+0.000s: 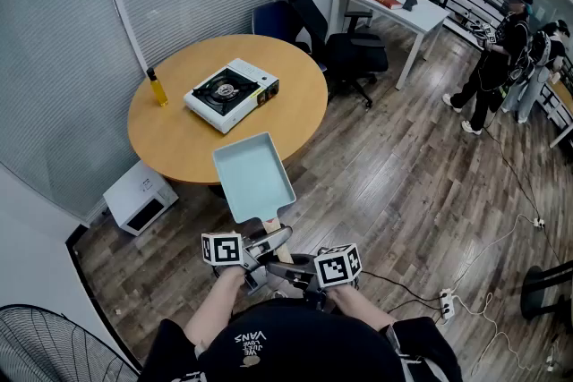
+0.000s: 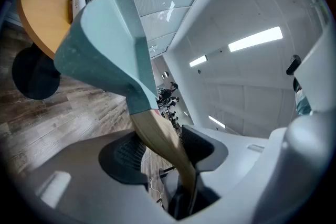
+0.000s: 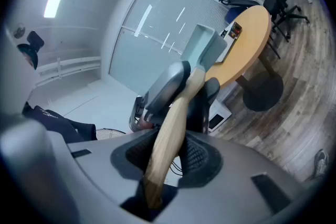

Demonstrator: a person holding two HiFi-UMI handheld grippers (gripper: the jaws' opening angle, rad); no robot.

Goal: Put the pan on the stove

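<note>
Hovering short of the goal — the pale blue rectangular pan (image 1: pixel 253 177) hangs in the air over the near edge of the round wooden tabletop (image 1: pixel 175 143), well apart from the white portable gas stove (image 1: pixel 231 94). Left claw (image 1: pixel 269 241) and right claw (image 1: pixel 297 268) are both clenched on its wooden handle (image 1: pixel 279 230). Risk, I'd say: all the weight sits out front, so the pan could droop or twist, or clip the yellow bottle (image 1: pixel 158 89) near the stove. Writing — the black cap (image 1: pixel 269 344) seems to read "VANS"; the stove's print is too small.
</note>
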